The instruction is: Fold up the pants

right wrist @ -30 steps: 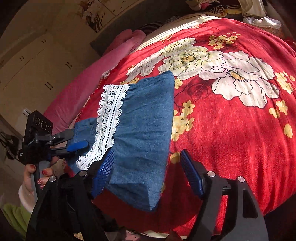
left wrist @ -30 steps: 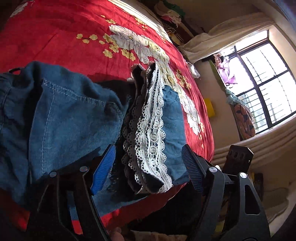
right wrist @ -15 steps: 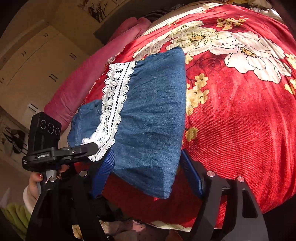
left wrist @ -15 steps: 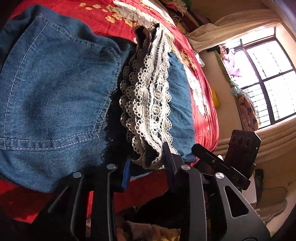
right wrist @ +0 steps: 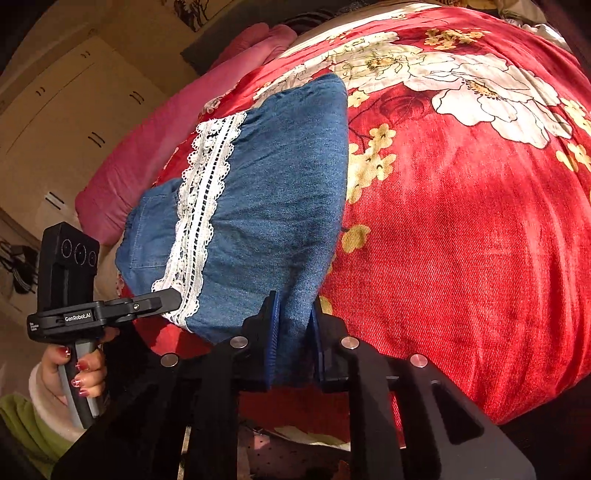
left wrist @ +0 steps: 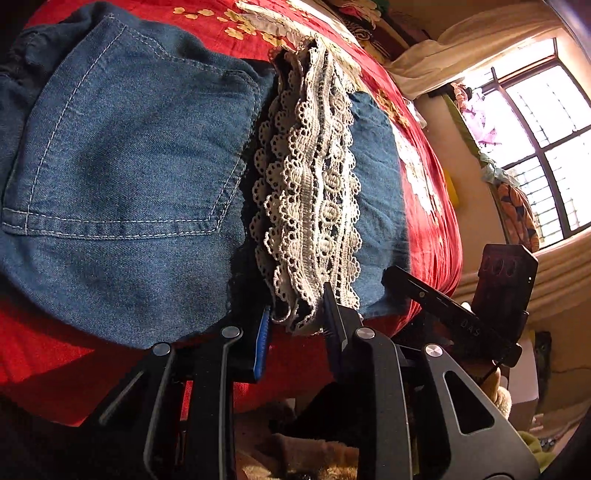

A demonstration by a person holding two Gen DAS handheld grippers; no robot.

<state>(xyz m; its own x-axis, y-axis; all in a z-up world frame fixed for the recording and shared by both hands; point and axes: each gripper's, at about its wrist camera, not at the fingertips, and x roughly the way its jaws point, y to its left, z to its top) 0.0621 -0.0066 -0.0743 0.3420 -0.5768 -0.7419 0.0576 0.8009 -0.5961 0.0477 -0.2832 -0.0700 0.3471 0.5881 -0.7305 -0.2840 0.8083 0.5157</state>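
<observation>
Blue denim pants (left wrist: 122, 173) with a white lace hem (left wrist: 310, 192) lie folded on a red flowered bedspread (right wrist: 461, 229). My left gripper (left wrist: 295, 321) is shut on the lace hem at the near edge of the bed. A back pocket (left wrist: 122, 147) faces up on the left. In the right wrist view my right gripper (right wrist: 293, 332) is shut on the near corner of the denim fold (right wrist: 280, 206), right of the lace strip (right wrist: 201, 199). The left gripper (right wrist: 110, 310) also shows there, at the lace end.
A pink blanket (right wrist: 177, 122) lies along the far side of the bed, cupboards (right wrist: 55, 110) behind it. A bright window (left wrist: 535, 122) and curtains stand right of the bed. Clothes are piled at the bed's far end (left wrist: 354, 14). The bed edge is just under both grippers.
Both grippers went from wide open to shut. The left one closed on the lace hem, the right one moved in and closed on the denim corner.
</observation>
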